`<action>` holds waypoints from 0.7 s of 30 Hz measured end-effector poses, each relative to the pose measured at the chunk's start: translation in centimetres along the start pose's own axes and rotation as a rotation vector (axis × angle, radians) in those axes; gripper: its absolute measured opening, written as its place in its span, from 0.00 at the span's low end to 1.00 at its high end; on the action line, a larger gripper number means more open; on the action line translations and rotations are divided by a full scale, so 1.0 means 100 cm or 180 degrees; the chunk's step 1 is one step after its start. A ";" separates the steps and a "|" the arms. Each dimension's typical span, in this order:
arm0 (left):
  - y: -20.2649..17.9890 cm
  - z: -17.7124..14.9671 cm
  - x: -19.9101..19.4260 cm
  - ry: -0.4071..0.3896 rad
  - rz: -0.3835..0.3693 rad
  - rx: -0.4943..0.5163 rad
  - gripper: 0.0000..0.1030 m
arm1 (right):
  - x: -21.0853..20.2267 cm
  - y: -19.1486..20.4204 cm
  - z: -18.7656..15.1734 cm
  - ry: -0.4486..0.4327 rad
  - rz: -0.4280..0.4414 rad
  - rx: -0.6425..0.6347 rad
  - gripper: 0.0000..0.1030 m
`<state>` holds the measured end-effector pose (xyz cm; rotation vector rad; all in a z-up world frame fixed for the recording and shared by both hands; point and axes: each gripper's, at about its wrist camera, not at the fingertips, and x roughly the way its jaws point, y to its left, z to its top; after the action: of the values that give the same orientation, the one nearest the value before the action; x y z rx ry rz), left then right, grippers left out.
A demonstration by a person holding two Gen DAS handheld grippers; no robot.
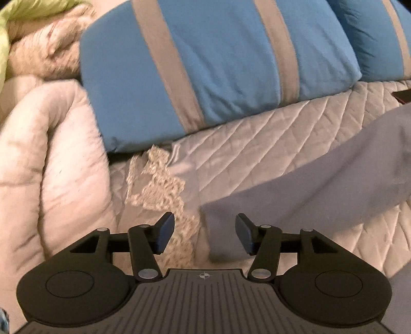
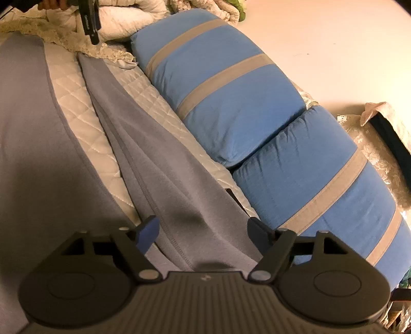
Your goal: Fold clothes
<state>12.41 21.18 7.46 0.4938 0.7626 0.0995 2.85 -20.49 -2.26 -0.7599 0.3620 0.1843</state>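
Note:
A grey-blue garment lies flat on the quilted bedspread [image 1: 257, 144]. In the left wrist view one long, narrow part of the garment [image 1: 308, 179] runs in from the right and ends just beyond my left gripper [image 1: 205, 232]. That gripper is open, its pads touch no cloth, and it hovers above the end. In the right wrist view the same long part [image 2: 154, 154] stretches away from my right gripper [image 2: 203, 231], which is open wide with the cloth lying under and between its fingers, not pinched. A wider grey-blue panel [image 2: 25, 128] lies to the left. The left gripper [image 2: 90, 23] shows at the top left of that view.
Two blue pillows with grey stripes [image 1: 205, 64] [image 2: 231, 102] lie along the far side of the bed. A rolled cream duvet [image 1: 51, 179] and lace trim [image 1: 159, 185] sit at the left. A dark object [image 1: 403, 96] rests at the right edge. A plain wall [image 2: 334, 51] stands behind.

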 end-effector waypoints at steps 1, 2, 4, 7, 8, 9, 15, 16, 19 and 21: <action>-0.006 0.001 0.003 -0.0032 -0.0007 0.0104 0.52 | 0.000 -0.001 0.000 0.0010 -0.0001 0.0023 0.87; -0.012 0.001 0.005 -0.0078 -0.0040 0.0240 0.56 | 0.000 -0.001 0.000 0.0019 -0.0002 0.0045 0.88; -0.022 -0.003 0.009 -0.0191 -0.0127 0.0419 0.61 | 0.000 -0.003 0.001 0.0028 -0.0006 0.0097 0.89; -0.023 -0.006 0.022 -0.0203 -0.0221 0.0275 0.63 | 0.000 -0.005 0.001 0.0032 -0.0013 0.0134 0.91; -0.022 -0.006 0.026 -0.0200 -0.0259 0.0187 0.63 | 0.000 -0.005 0.001 0.0038 -0.0010 0.0133 0.91; -0.020 -0.006 0.029 -0.0217 -0.0297 0.0100 0.63 | 0.001 -0.005 0.000 0.0043 -0.0012 0.0126 0.91; -0.014 0.002 0.062 -0.0371 -0.0526 -0.0450 0.63 | 0.007 -0.003 -0.003 0.0117 0.0011 0.0099 0.91; -0.017 0.005 0.069 -0.0299 -0.0612 -0.0408 0.63 | 0.009 -0.003 -0.004 0.0140 0.0012 0.0097 0.91; -0.022 0.009 0.087 -0.0211 -0.0725 -0.0364 0.63 | 0.016 -0.005 -0.005 0.0198 -0.0007 0.0110 0.91; -0.018 0.009 0.095 -0.0197 -0.0823 -0.0481 0.64 | 0.019 -0.007 -0.006 0.0239 -0.0017 0.0140 0.91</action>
<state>19.74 21.72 1.15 0.2509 0.7459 -0.0980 4.67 -21.34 -2.98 -0.7256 0.4337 0.1425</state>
